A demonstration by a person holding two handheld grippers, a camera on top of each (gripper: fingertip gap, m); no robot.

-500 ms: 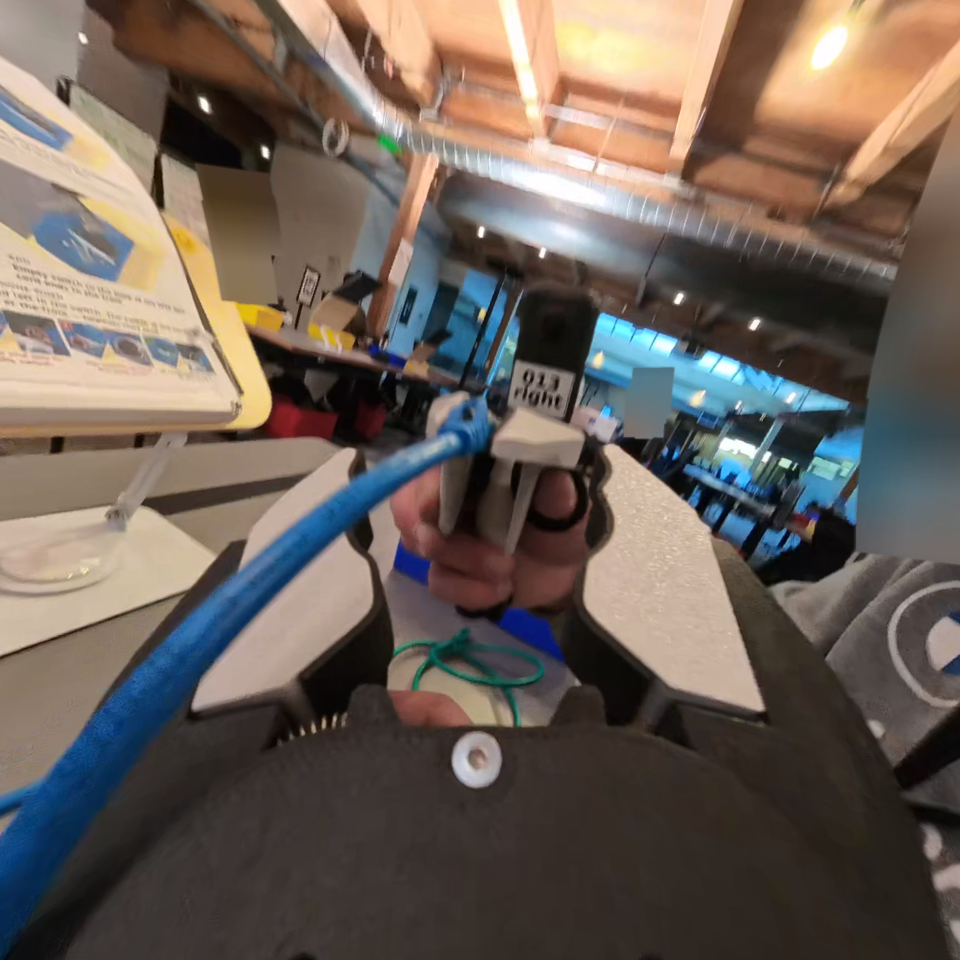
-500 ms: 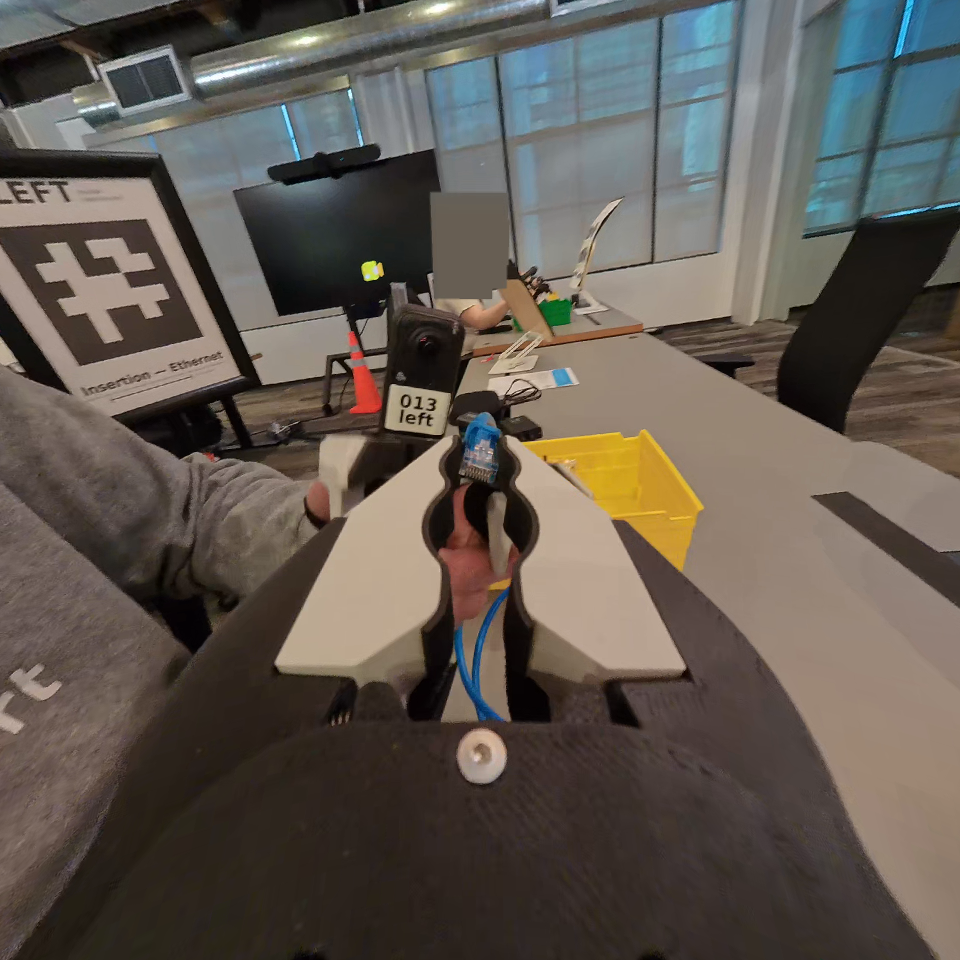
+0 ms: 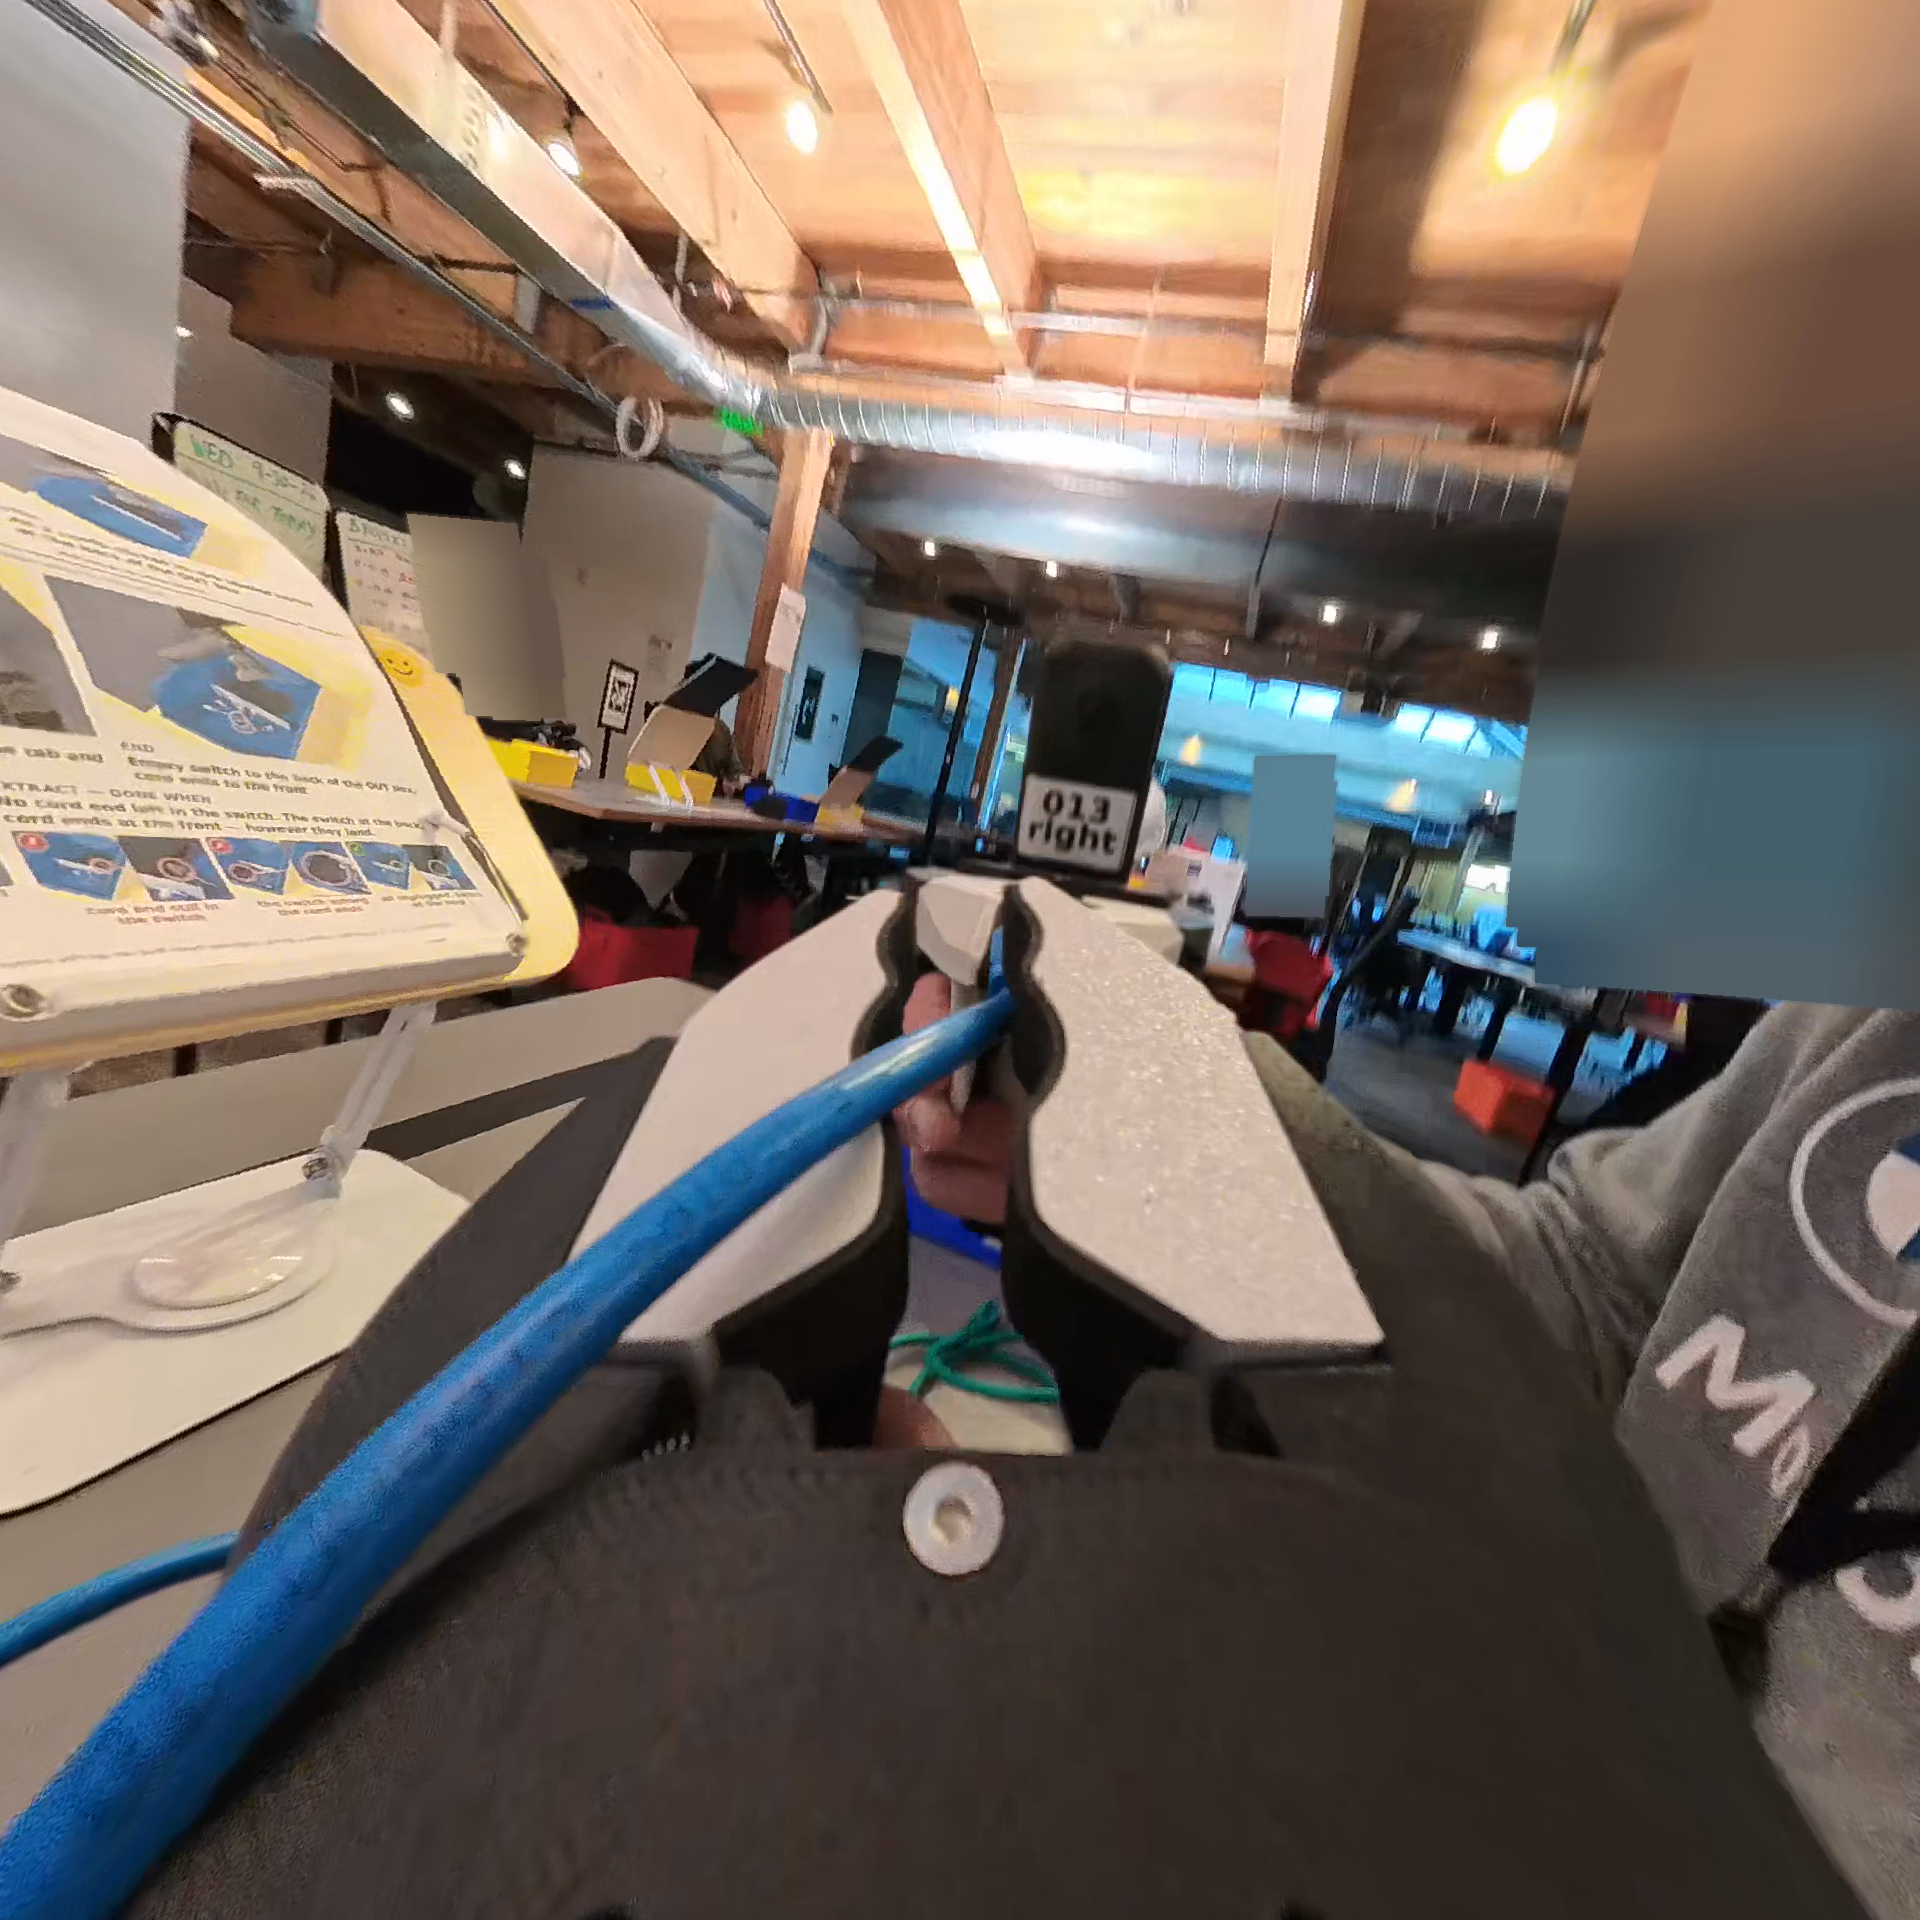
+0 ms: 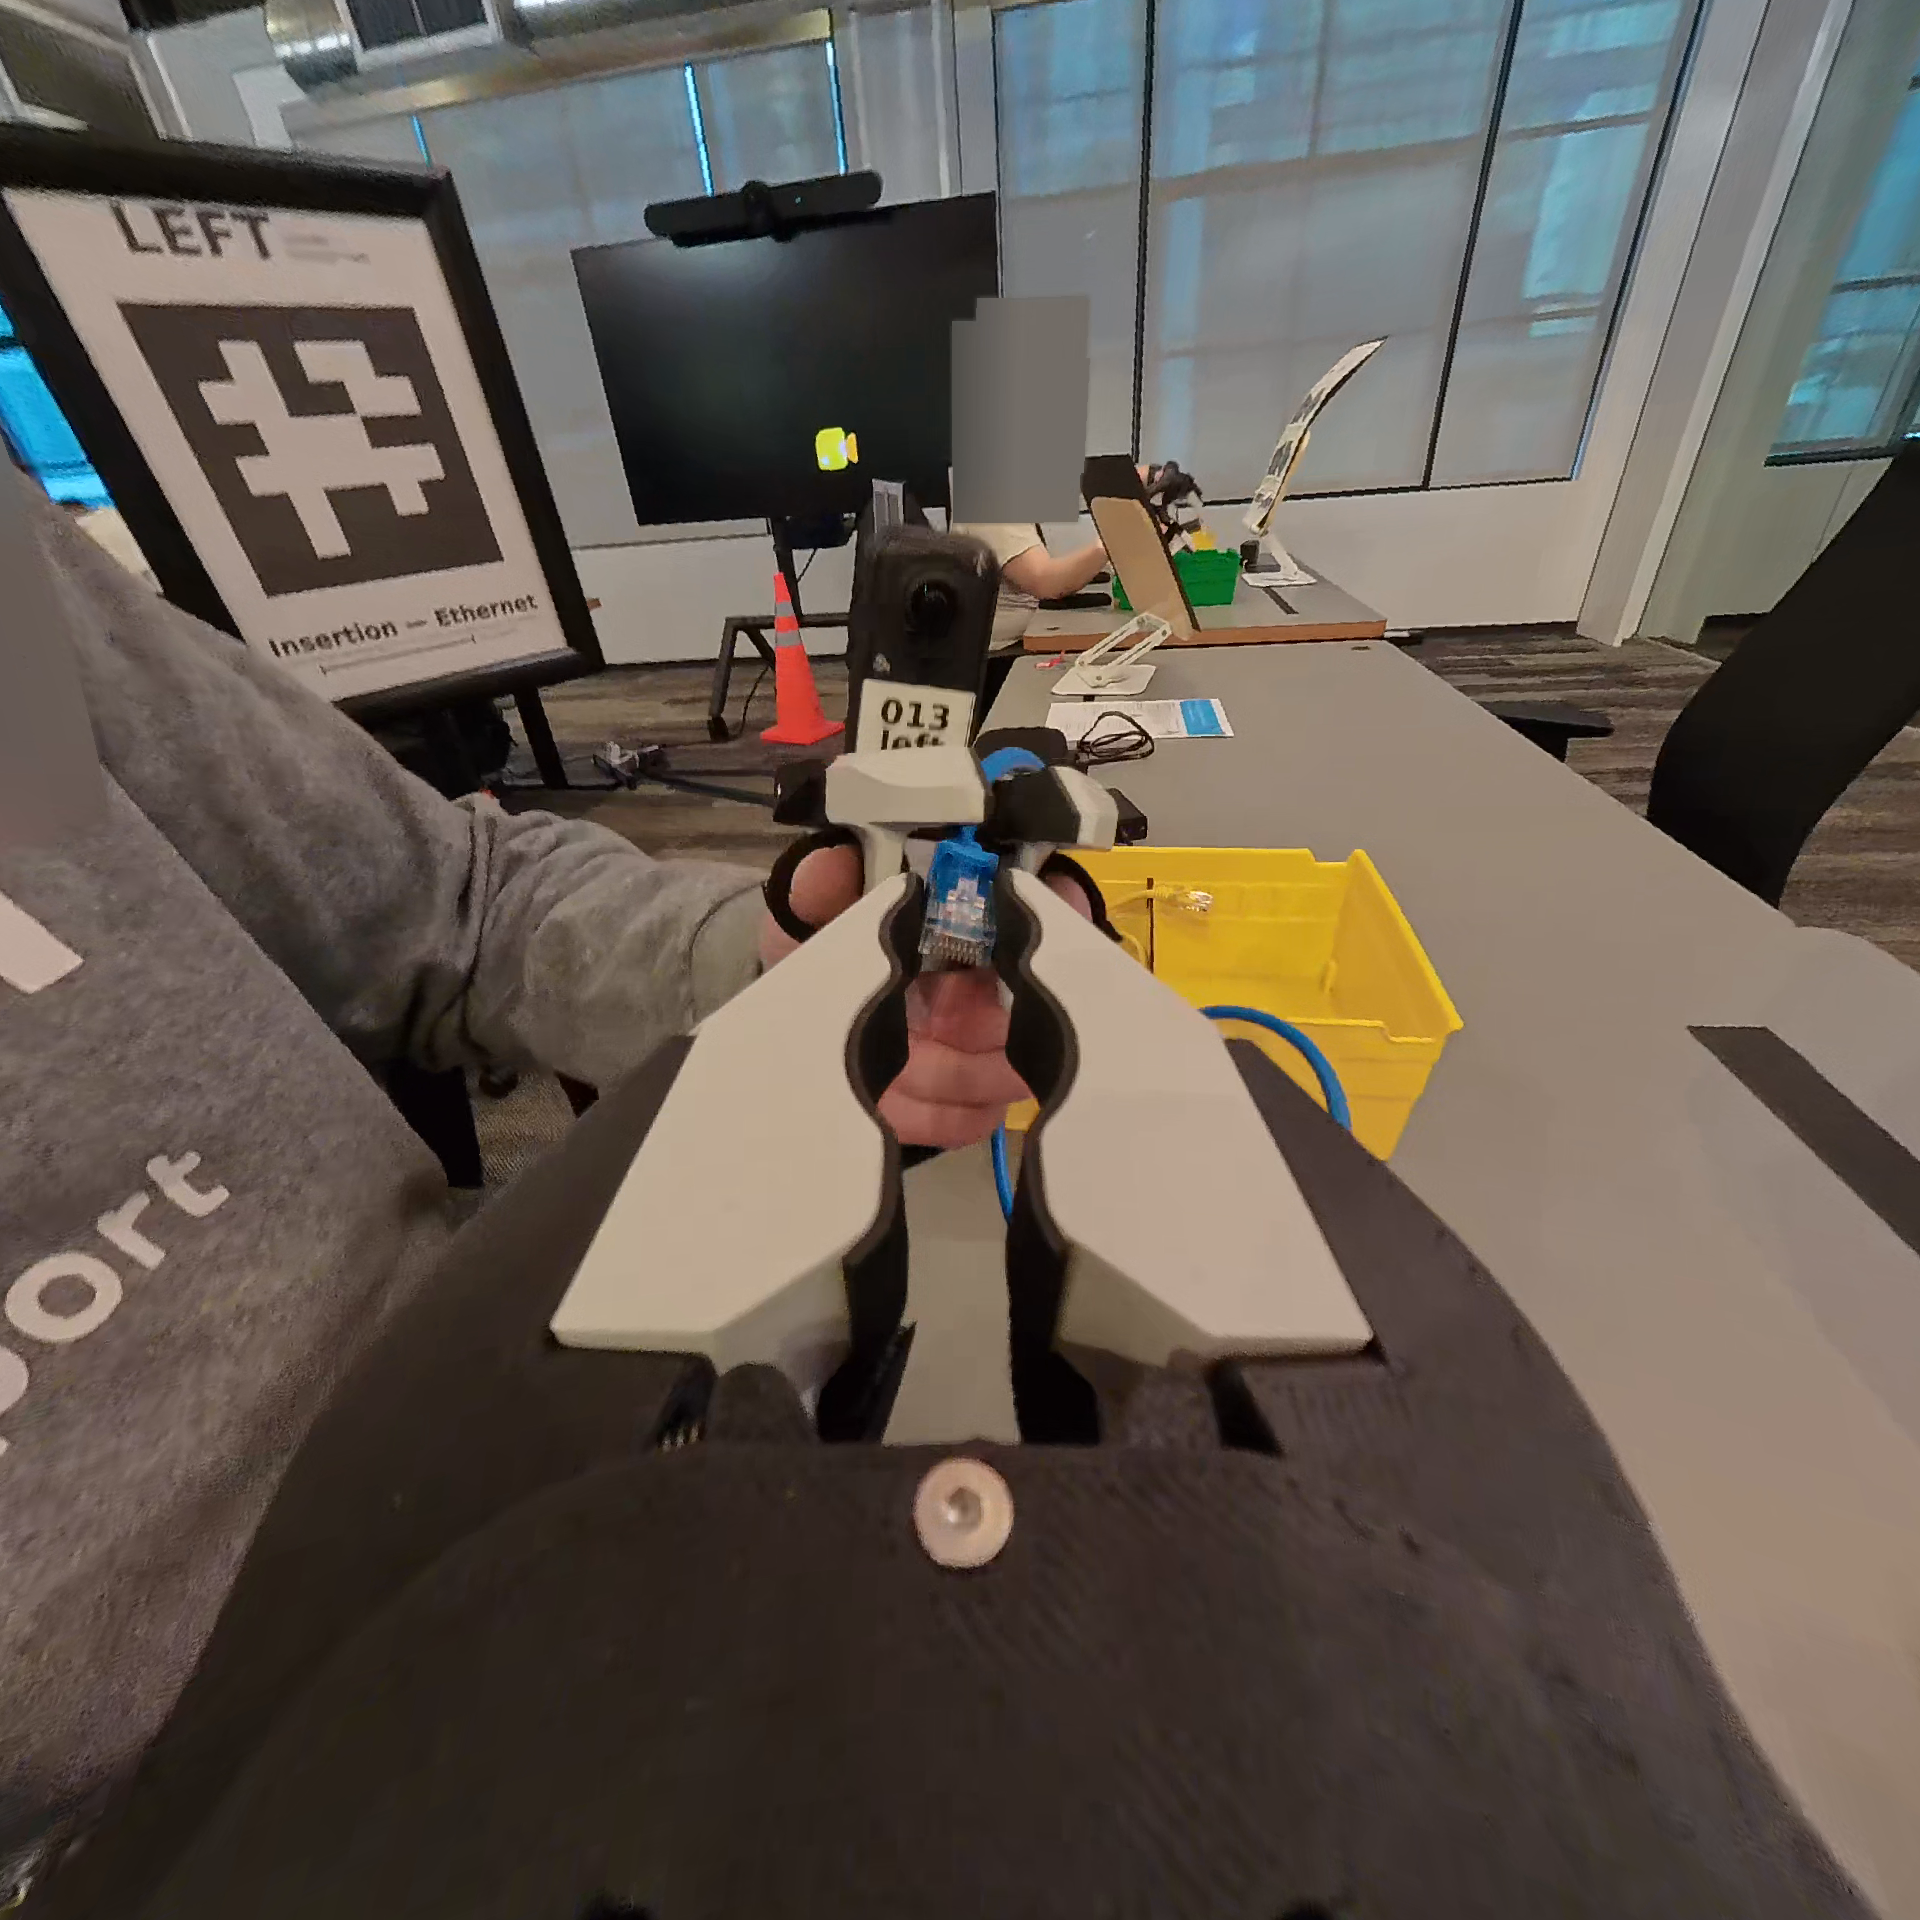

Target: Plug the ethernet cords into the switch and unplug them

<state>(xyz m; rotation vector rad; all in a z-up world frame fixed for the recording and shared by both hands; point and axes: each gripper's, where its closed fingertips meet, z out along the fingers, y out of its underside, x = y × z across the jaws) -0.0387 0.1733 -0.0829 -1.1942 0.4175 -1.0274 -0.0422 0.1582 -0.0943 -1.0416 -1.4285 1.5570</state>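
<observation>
Handover of the round blue ethernet cord (image 3: 582,1288) in mid-air above the grey tabletop (image 4: 1558,935). The left gripper (image 3: 1003,971) has its jaws clamped on the cord just behind the plug; the right gripper (image 4: 961,925) has its jaws pinched on the clear-tipped blue plug (image 4: 958,914). The plug's long axis points toward the right wrist camera, contacts down. Advisable: release one grip only once the other is firm. No switch is in view.
</observation>
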